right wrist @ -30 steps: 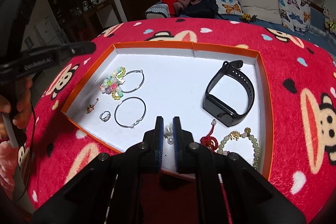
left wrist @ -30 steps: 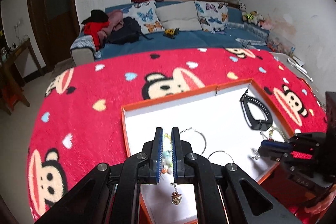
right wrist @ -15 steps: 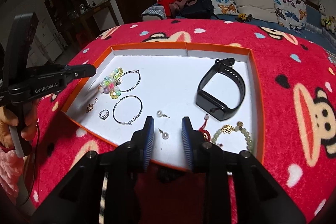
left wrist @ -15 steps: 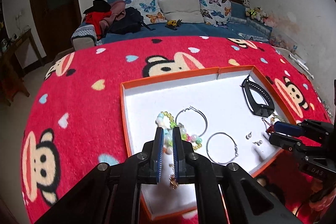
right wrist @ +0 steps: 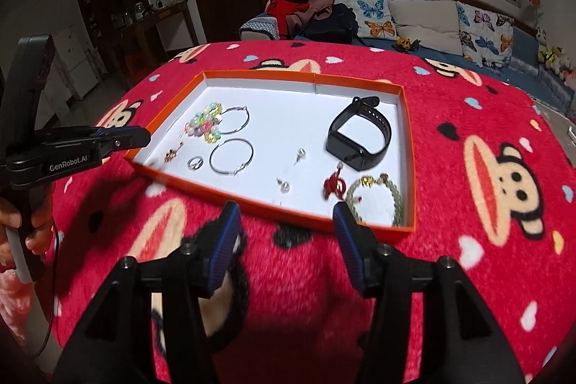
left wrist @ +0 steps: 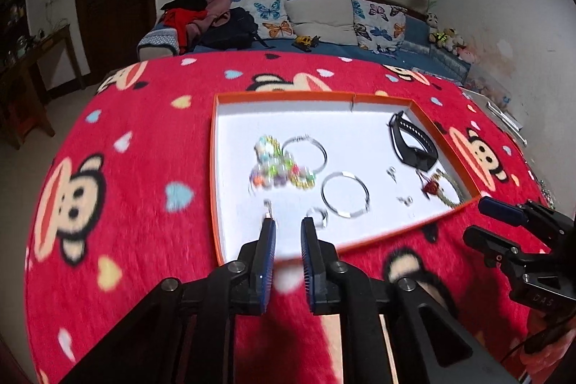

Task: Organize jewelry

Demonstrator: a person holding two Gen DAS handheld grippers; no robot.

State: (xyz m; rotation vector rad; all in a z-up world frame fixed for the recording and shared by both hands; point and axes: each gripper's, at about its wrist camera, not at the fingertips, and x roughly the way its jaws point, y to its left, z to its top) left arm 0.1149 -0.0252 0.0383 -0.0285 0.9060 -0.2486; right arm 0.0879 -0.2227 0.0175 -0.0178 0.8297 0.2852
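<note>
An orange-walled white tray (right wrist: 273, 208) lies on the red cartoon blanket. Inside it lie a coloured bead bracelet (right wrist: 205, 126), two hoop earrings (right wrist: 232, 161), a ring (right wrist: 195, 162), a gold charm earring (right wrist: 172, 153), two pearl studs (right wrist: 284, 186), a black smart band (right wrist: 360, 139) and a jade bracelet with a red knot (right wrist: 374, 193). My left gripper (left wrist: 288, 222) hovers over the tray's near left corner. Its jaws are opening with nothing between them, and the charm earring (left wrist: 268, 208) lies just past its left fingertip. My right gripper (right wrist: 286, 209) is opening wide and empty before the tray's front wall.
The blanket (right wrist: 468, 117) spreads around the tray on all sides. Behind it stands a blue sofa (right wrist: 432, 42) with butterfly cushions, clothes and a backpack. A dark wooden table (right wrist: 158, 17) and shelves stand at the far left. A hand (right wrist: 32, 225) holds the left gripper's handle.
The left gripper let go of the charm earring, which now lies in the tray, and drew back. The right gripper released the pearl studs, pulled back and spread wider.
</note>
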